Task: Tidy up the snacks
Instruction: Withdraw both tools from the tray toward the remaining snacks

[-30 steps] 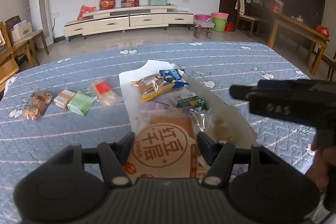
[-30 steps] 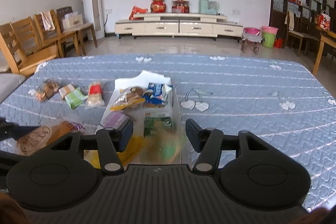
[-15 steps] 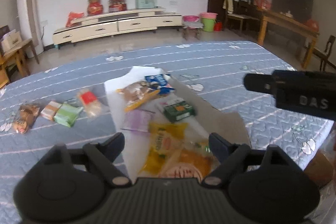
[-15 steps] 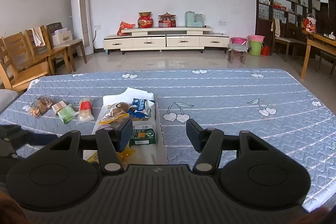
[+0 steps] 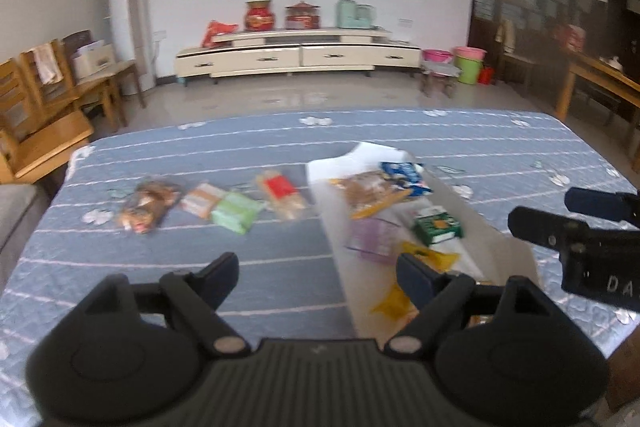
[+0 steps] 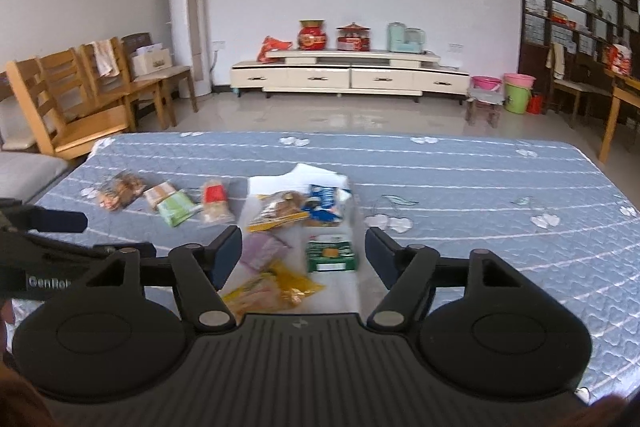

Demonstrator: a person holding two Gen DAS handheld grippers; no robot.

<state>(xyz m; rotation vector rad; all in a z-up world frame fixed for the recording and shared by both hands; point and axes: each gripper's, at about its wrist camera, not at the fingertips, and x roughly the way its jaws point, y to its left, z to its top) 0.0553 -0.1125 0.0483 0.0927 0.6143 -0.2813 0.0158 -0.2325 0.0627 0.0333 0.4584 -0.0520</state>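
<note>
A white bag (image 5: 492,247) lies flat on the blue quilted table (image 5: 280,267). On the bag lie a green box (image 6: 330,257), a purple packet (image 6: 264,251), a yellow packet (image 6: 280,289), a blue packet (image 6: 324,199) and a clear cookie bag (image 6: 280,209). To its left a row holds a brown cookie packet (image 5: 146,207), an orange-white packet (image 5: 202,201), a green packet (image 5: 236,213) and a red-labelled packet (image 5: 282,195). My left gripper (image 5: 316,269) hangs open over bare quilt, holding nothing. My right gripper (image 6: 303,243) is above the bag, its jaws opening, nothing gripped between them.
Wooden chairs (image 6: 80,99) stand beyond the table's left end. A white TV cabinet (image 6: 348,77) lines the far wall, with stools and buckets (image 6: 516,95) to its right. The right half of the table (image 6: 500,195) carries no snacks.
My left gripper let go of a round-labelled bun packet over the bag, opened wide and swung left. My right gripper drew back from the bag and its jaws spread.
</note>
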